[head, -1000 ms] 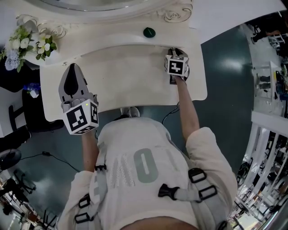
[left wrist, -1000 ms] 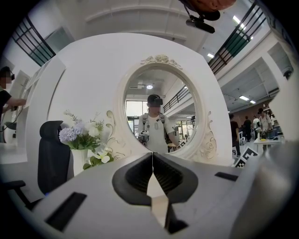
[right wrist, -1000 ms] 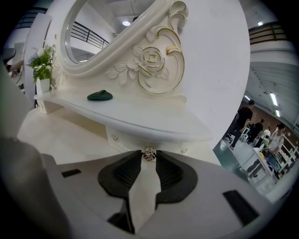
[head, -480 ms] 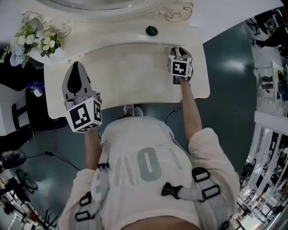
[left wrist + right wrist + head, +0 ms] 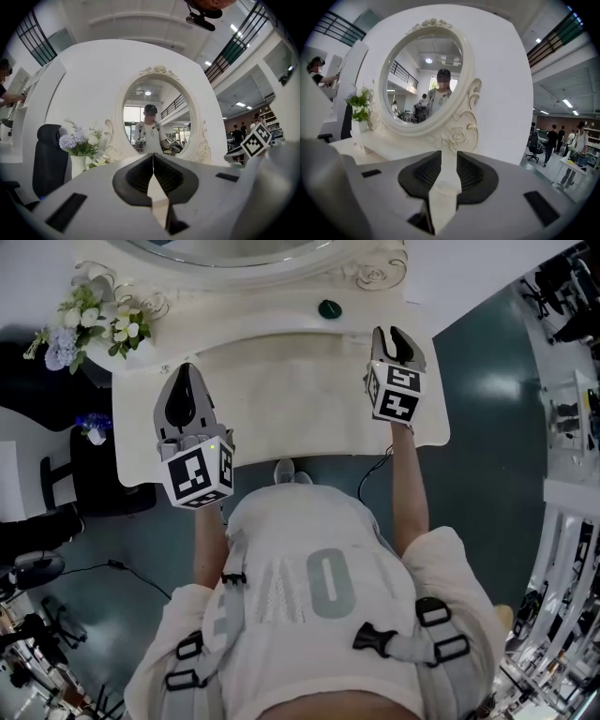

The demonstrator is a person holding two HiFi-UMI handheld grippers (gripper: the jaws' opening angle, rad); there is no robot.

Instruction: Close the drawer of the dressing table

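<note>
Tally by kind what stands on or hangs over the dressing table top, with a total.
Grippers: 2 (left gripper shut; right gripper closing, nothing between its jaws)
Oval mirror: 1
Vase of flowers: 1
Dark green round object: 1
Total: 5

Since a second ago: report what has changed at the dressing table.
The right gripper has risen toward the camera from low at the right end of the dressing table; its jaws are closing, with nothing between them. Nothing was grasped or released. The left gripper stays shut over the left side; flowers and small green object unmoved.
</note>
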